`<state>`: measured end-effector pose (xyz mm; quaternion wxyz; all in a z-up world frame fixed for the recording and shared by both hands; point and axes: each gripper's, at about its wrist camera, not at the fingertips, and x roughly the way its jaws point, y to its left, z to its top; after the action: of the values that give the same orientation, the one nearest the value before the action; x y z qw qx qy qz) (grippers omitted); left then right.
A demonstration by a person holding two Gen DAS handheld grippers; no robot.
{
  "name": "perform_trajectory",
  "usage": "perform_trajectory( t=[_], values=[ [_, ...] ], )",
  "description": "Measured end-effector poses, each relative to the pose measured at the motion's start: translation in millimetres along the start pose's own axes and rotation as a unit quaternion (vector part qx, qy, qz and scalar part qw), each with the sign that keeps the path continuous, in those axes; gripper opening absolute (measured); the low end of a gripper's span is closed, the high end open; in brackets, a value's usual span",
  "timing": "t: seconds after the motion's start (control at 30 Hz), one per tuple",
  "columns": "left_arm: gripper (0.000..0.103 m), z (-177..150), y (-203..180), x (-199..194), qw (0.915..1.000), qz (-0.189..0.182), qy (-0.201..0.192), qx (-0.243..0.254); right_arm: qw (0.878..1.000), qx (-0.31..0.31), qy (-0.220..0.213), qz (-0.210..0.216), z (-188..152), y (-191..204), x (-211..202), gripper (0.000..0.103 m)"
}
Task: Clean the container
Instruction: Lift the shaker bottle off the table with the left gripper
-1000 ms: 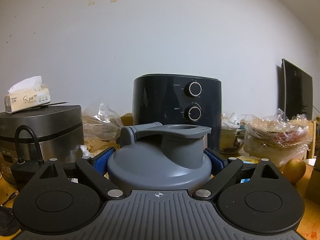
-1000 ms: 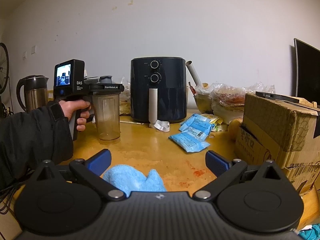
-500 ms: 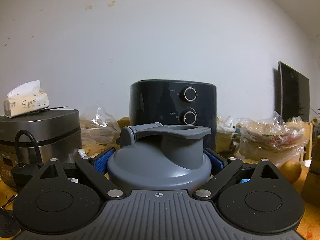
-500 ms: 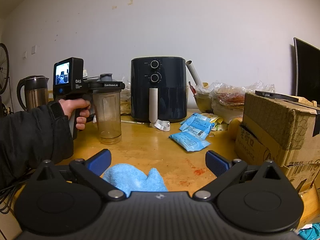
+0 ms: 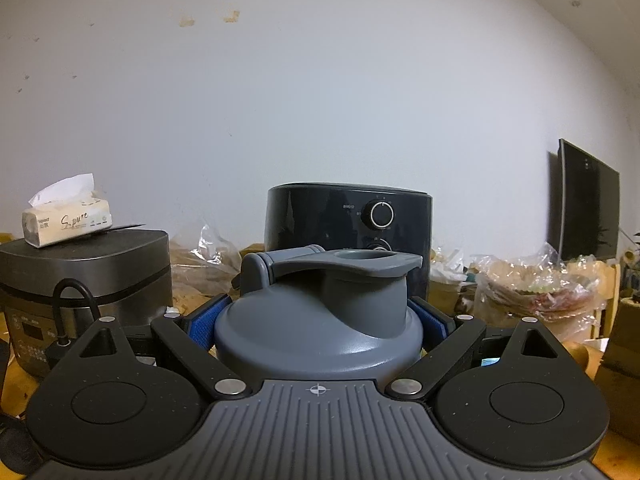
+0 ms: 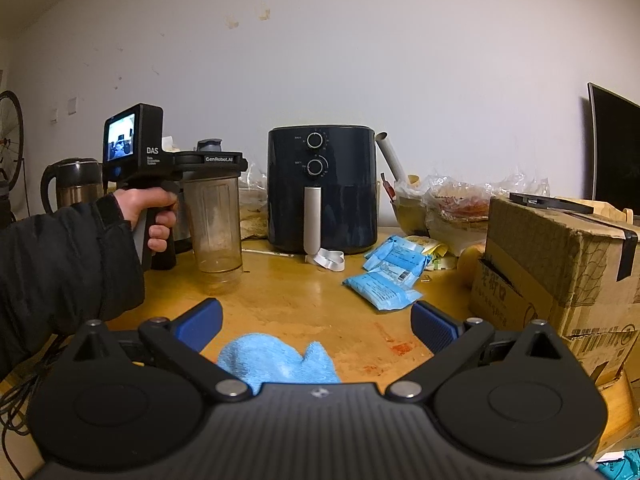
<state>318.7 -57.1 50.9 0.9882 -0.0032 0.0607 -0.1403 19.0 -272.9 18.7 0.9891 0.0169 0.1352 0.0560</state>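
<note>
At left of the right wrist frame, we see a hand [image 6: 154, 216] gripping the left gripper [image 6: 212, 160], its jaws clamped on the grey lid [image 5: 320, 312] of the clear container [image 6: 214, 228], which hangs upright just above the wooden table [image 6: 300, 300]. Our right gripper [image 6: 316, 320] waits at bottom centre, jaws wide apart, over a blue cloth [image 6: 276, 360]. A black air fryer [image 6: 322, 188] stands mid-frame.
</note>
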Motion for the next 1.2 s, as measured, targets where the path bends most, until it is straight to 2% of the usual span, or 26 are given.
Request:
perform_trajectory(
  t=[0.53, 1.2],
  values=[
    [0.094, 2.6, -6.5, -29.5, 1.0000, 0.003, -0.001, 0.004, 0.999, 0.030, -0.006, 0.015, 0.4, -5.4, -7.9, 0.103],
    [0.094, 1.8, -9.6, -68.2, 1.0000, 0.005, 0.005, -0.005, 1.000, 0.014, -0.004, 0.023, -1.9, 3.3, -20.1, 0.103]
  ],
)
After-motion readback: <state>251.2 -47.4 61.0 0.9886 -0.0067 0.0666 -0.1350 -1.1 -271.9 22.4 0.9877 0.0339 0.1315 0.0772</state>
